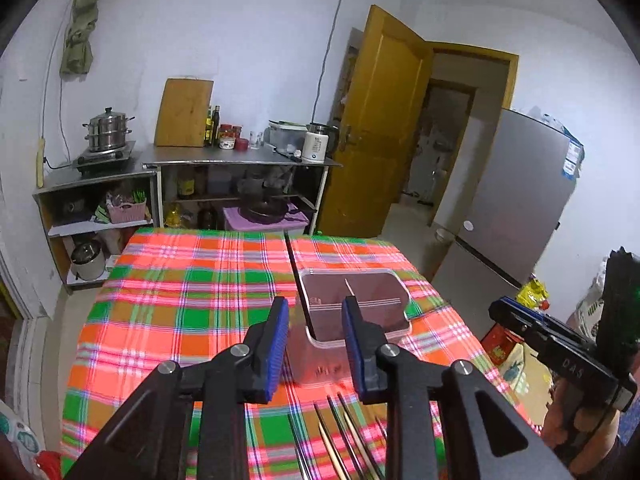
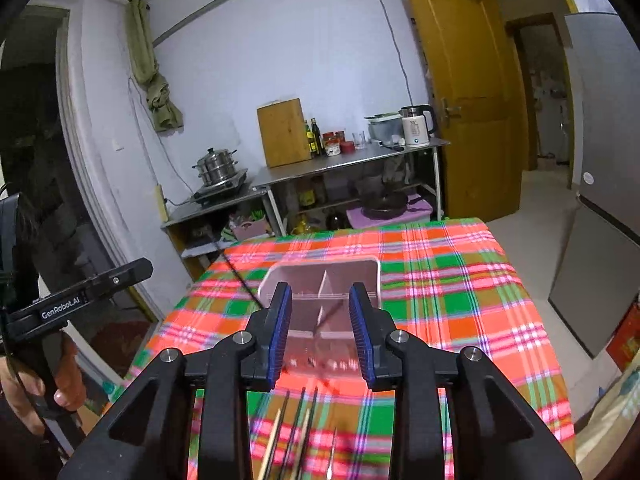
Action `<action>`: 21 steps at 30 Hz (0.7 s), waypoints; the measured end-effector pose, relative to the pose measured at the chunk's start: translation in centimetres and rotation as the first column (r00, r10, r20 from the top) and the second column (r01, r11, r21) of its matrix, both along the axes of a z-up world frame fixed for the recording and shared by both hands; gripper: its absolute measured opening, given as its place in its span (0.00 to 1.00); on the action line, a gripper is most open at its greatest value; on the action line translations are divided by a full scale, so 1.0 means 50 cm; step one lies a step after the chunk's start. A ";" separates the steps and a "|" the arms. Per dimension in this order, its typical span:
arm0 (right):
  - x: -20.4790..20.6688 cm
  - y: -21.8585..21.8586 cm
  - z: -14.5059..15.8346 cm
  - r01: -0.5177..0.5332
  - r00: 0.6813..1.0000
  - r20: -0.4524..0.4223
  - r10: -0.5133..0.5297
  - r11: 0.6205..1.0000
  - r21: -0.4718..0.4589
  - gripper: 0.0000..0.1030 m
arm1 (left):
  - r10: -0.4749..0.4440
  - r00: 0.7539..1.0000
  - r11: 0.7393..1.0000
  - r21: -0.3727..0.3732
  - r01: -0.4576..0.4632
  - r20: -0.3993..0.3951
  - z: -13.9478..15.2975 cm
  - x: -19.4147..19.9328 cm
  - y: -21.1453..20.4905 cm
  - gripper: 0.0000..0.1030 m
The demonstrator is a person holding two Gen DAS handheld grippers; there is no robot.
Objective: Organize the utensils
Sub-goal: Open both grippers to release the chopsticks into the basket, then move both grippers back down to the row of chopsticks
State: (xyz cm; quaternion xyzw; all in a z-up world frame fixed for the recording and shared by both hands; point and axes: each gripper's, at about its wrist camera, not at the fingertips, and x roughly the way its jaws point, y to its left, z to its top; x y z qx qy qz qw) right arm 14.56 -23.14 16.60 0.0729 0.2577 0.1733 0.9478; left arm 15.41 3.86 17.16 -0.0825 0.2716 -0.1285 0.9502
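A clear plastic organizer box (image 1: 394, 312) with inner dividers stands on the plaid tablecloth (image 1: 180, 280); it also shows in the right wrist view (image 2: 370, 276). Several loose chopsticks (image 1: 344, 436), dark and light wood, lie on the cloth near the front edge, also seen in the right wrist view (image 2: 298, 428). One dark chopstick (image 1: 296, 276) lies along the box's left side. My left gripper (image 1: 315, 346) is open and empty above the chopsticks. My right gripper (image 2: 320, 332) is open and empty, just short of the box.
Behind the table are a steel counter (image 1: 240, 158) with a kettle, jars and a cutting board, a stove with a steamer pot (image 1: 106, 132), a yellow door (image 1: 380, 128) and a fridge (image 1: 516, 208). The other hand-held gripper (image 1: 560, 348) shows at the right.
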 end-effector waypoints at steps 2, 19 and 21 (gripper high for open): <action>-0.029 -0.007 -0.018 -0.001 1.000 -0.003 0.001 1.000 -0.005 0.30 | -0.006 1.000 1.000 0.003 0.006 -0.001 -0.019 -0.026 -0.002 0.26; -0.124 -0.001 -0.164 -0.033 0.992 -0.119 0.028 0.999 -0.040 0.25 | -0.015 0.986 1.000 0.005 0.016 -0.164 -0.230 -0.134 -0.005 0.26; -0.123 0.000 -0.179 -0.036 0.990 -0.135 0.030 0.998 -0.042 0.24 | -0.008 0.983 1.000 0.007 0.009 -0.186 -0.249 -0.130 -0.002 0.26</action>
